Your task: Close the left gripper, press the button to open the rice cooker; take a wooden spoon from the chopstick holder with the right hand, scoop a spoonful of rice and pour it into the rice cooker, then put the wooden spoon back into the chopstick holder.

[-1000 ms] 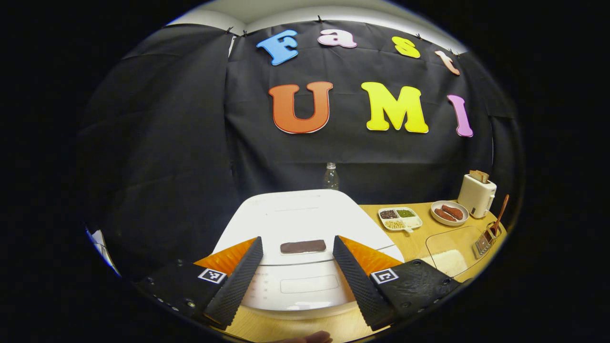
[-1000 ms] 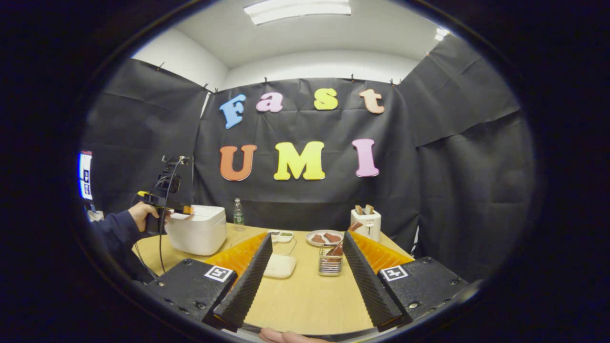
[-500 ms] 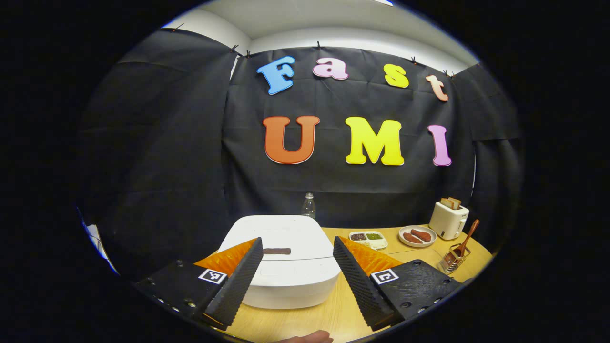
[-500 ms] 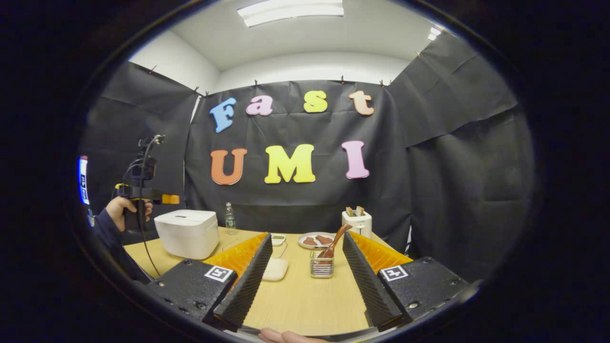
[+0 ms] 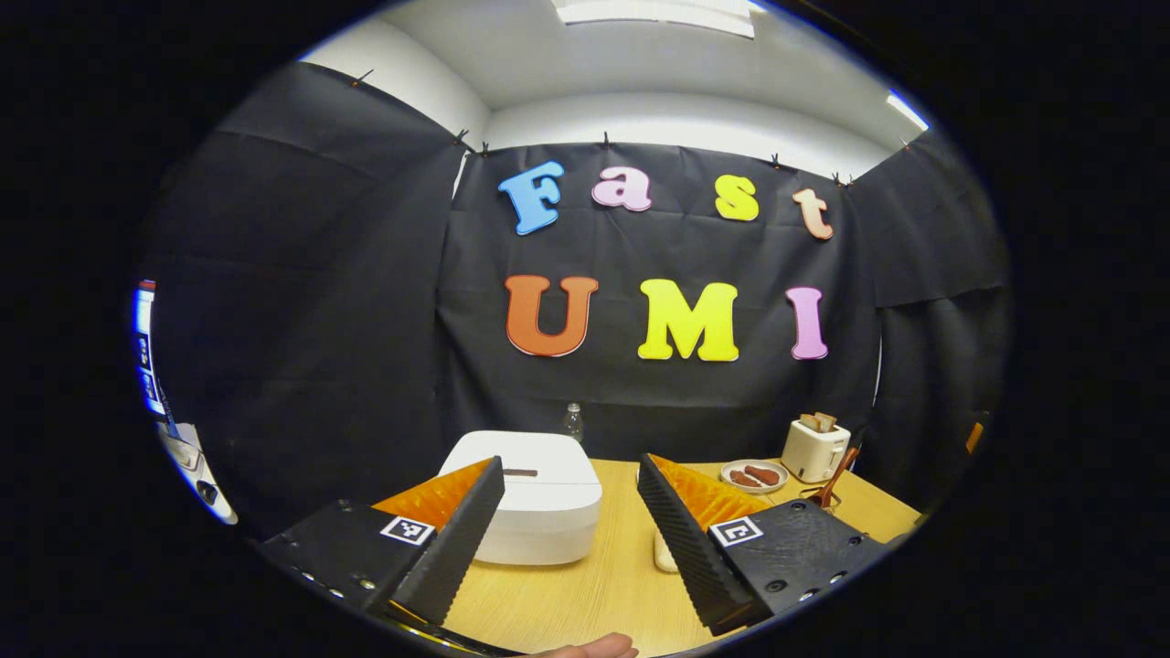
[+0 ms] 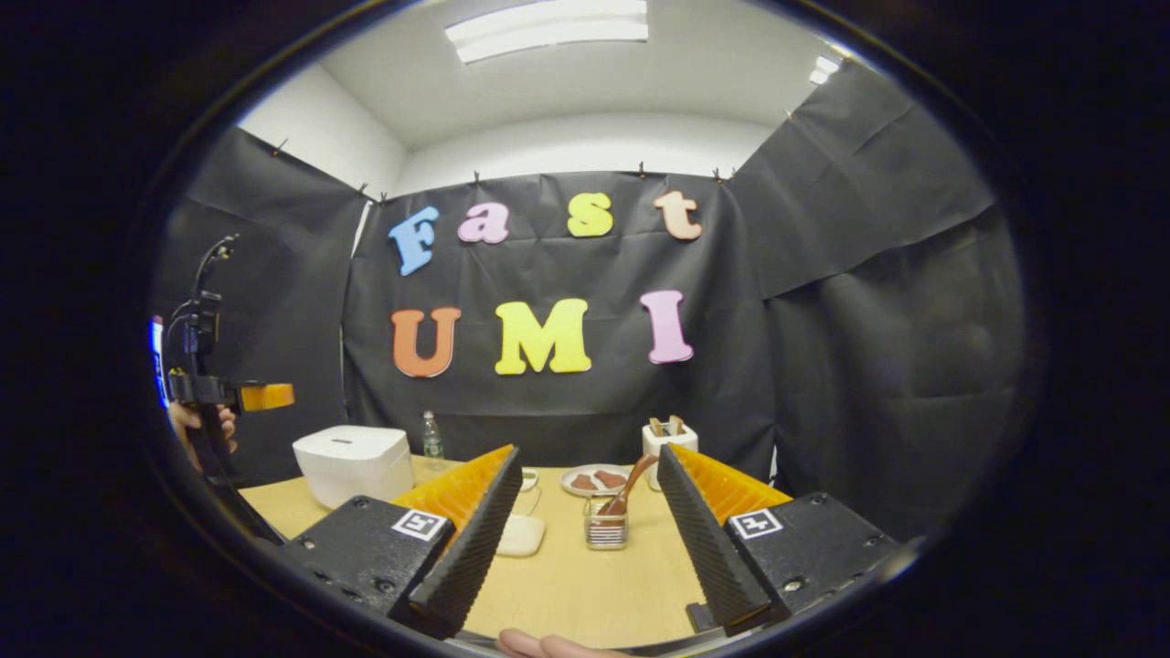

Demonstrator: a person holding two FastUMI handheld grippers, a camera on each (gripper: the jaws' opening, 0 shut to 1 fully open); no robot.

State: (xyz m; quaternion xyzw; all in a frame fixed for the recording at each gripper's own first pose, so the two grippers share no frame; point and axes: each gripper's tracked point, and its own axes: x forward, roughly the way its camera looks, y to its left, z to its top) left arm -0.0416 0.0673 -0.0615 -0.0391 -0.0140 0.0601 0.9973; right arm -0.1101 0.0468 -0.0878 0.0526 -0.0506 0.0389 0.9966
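Both sets of fingers are spread wide, holding nothing. Rice cooker [image 5: 539,507], lid shut, sits on the surface just past the left gripper [image 5: 571,539]. Wooden spoon [image 6: 626,486] stands in the chopstick holder [image 6: 605,528] between the right gripper [image 6: 585,548] fingers, farther off.

Spoon [image 6: 629,482] in holder [image 6: 605,528]

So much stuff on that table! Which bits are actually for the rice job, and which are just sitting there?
For the job:
- rice cooker, lid shut
- wooden spoon
- chopstick holder, spoon standing in it
- dish of rice
- left tongs and right tongs, both open

Just lying about:
- toaster
- plate of food
- water bottle
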